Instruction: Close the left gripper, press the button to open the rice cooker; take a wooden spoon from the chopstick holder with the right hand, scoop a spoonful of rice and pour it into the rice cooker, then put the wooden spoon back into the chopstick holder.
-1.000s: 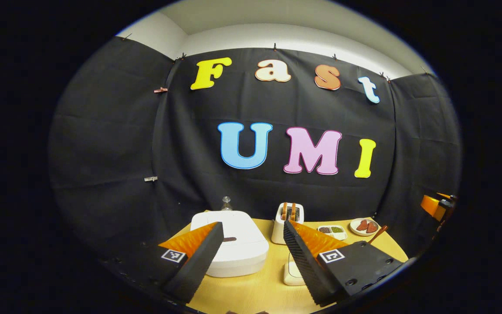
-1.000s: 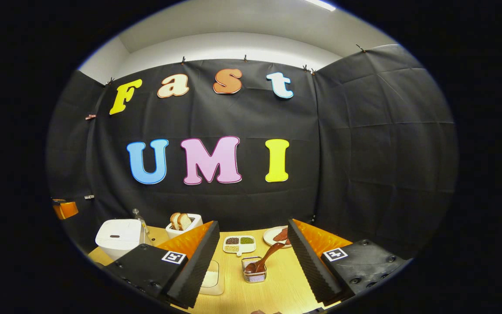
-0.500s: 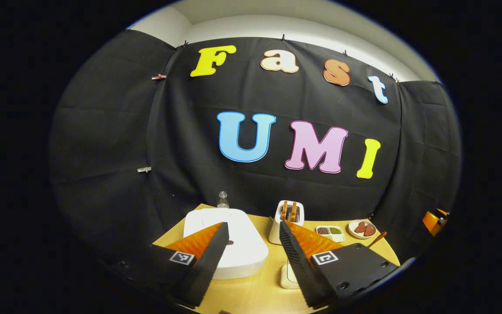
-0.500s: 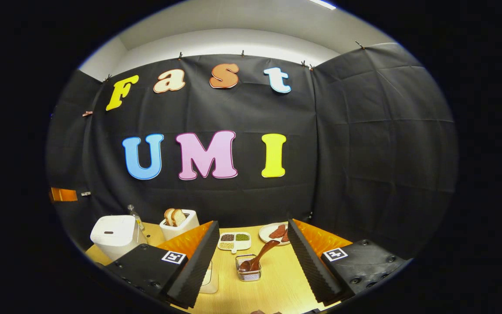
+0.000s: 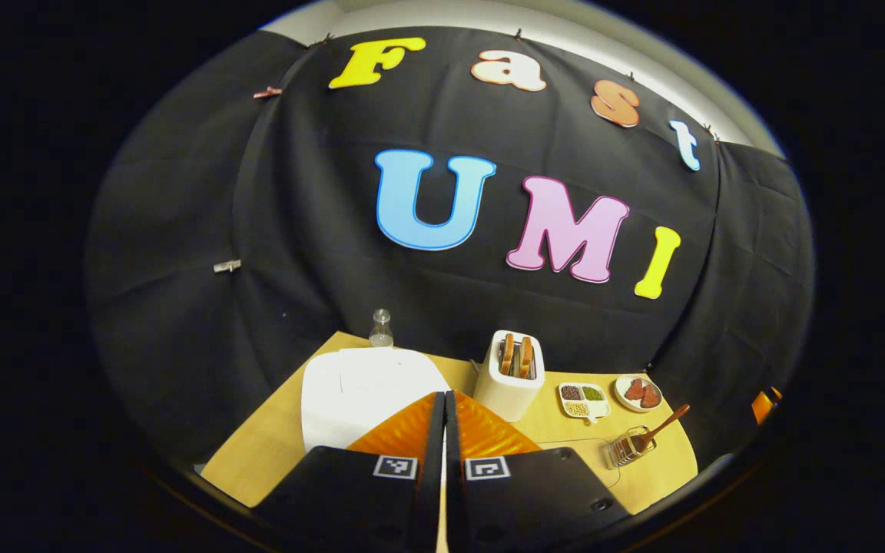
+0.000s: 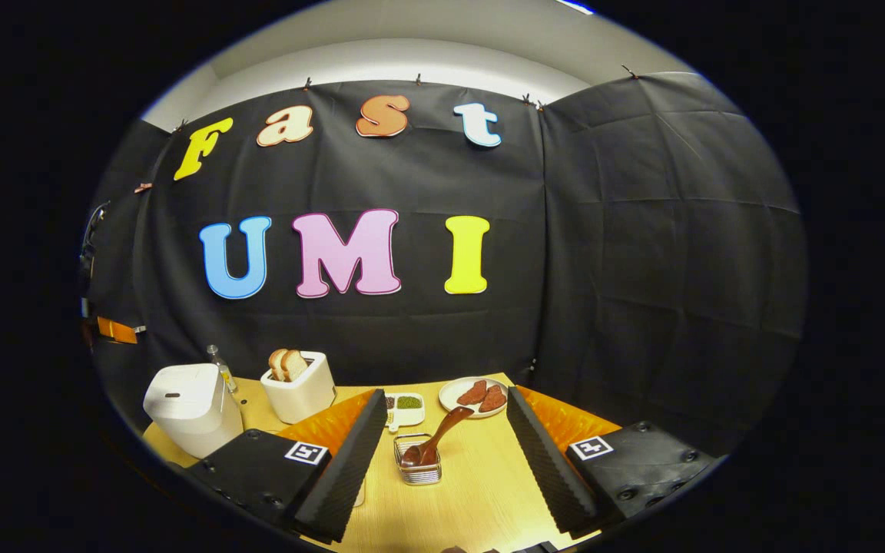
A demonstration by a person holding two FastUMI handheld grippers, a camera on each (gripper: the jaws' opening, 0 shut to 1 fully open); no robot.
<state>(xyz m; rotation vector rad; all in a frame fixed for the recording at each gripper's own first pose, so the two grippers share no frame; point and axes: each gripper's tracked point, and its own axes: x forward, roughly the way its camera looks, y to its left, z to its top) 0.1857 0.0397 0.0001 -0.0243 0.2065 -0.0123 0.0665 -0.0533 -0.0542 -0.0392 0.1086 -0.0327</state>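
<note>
The white rice cooker (image 5: 358, 384) stands with its lid down at the table's left, just beyond my left gripper (image 5: 443, 399), whose fingers are pressed together with nothing between them. In the right gripper view the cooker (image 6: 189, 403) shows a small dark button (image 6: 172, 395) on top. A wooden spoon (image 6: 439, 436) leans in the wire chopstick holder (image 6: 418, 467), straight ahead between the spread fingers of my open right gripper (image 6: 446, 395). The holder (image 5: 621, 453) and the spoon (image 5: 665, 426) also appear at the table's right in the left gripper view.
A white toaster (image 6: 300, 390) with bread slices stands beside the cooker, with a small bottle (image 6: 217, 365) behind it. A divided dish of beans (image 6: 406, 407) and a plate of meat (image 6: 477, 393) lie at the back. A white container (image 6: 358, 491) peeks from under one finger.
My left gripper has gone from open to shut and now looks down on the cooker from higher up. The right gripper has eased forward towards the spoon holder, still open.
</note>
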